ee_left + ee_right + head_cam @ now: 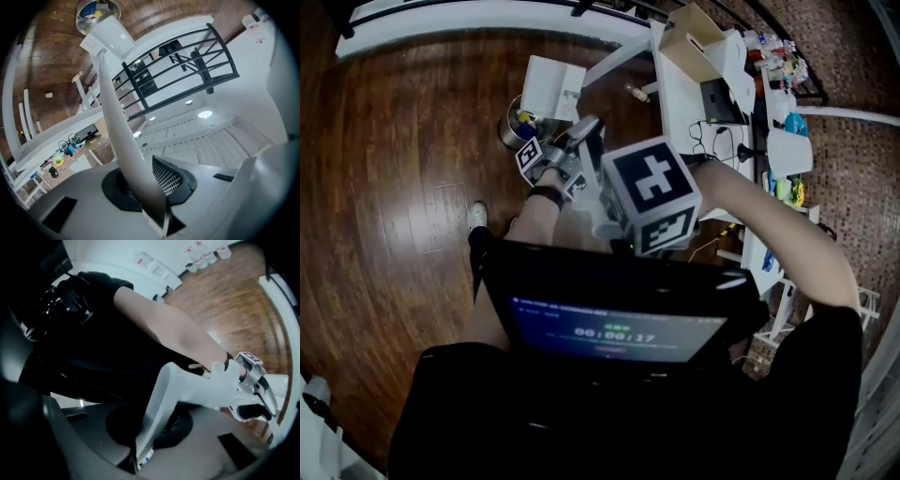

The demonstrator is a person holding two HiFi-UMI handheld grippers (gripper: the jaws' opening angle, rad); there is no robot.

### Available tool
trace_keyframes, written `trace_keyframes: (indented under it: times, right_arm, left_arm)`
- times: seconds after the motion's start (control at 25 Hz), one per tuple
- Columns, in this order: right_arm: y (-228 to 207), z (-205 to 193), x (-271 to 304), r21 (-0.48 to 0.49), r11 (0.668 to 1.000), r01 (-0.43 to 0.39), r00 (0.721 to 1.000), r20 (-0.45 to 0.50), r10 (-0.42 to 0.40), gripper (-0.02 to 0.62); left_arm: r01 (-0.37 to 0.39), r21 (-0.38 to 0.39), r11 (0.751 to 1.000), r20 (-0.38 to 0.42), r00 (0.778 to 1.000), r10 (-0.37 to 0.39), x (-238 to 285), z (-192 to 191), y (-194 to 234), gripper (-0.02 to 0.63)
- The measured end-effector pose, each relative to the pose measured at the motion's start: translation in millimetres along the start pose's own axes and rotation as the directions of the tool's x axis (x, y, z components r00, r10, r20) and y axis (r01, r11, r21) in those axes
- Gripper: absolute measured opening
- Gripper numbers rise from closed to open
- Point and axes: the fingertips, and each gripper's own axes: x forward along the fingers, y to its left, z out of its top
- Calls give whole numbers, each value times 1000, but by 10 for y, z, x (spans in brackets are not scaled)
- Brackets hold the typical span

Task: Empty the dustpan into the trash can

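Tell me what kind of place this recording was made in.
Probably an indoor office or lab workspace. It has a polished wooden floor, long white desks cluttered with electronics and cables, and a small metal trash can standing on the floor near them.

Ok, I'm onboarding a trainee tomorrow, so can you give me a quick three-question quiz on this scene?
1. Fill in: the floor is made of ____.
2. The dustpan is: A lying flat on the floor; B held up by the trash can; C pushed down inside the trash can.
3. True or false: the left gripper and right gripper both clamp the dustpan handle.
Key: 1 wood; 2 B; 3 true.
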Motion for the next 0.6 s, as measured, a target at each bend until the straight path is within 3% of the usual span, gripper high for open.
trace_keyframes:
  times: [0.12,0.2,0.4,0.6]
  right_arm:
    - [12,42,-91,-28,997,70,988,141,-65,17]
    - [28,64,-182,-48,993,108,963,252,-93,14]
    - [73,146,-372,-117,968,221,881,450,-147,12]
    - [141,245,-497,-190,942,278,766,635,-98,12]
  left_arm:
    - [-67,82,994,-24,997,69,73,-8,-166,44]
    - [-122,145,982,-35,991,128,128,-13,-286,44]
    - [-164,271,948,-23,984,176,120,12,-714,37]
    - [-201,392,898,26,978,208,-54,99,-1083,39]
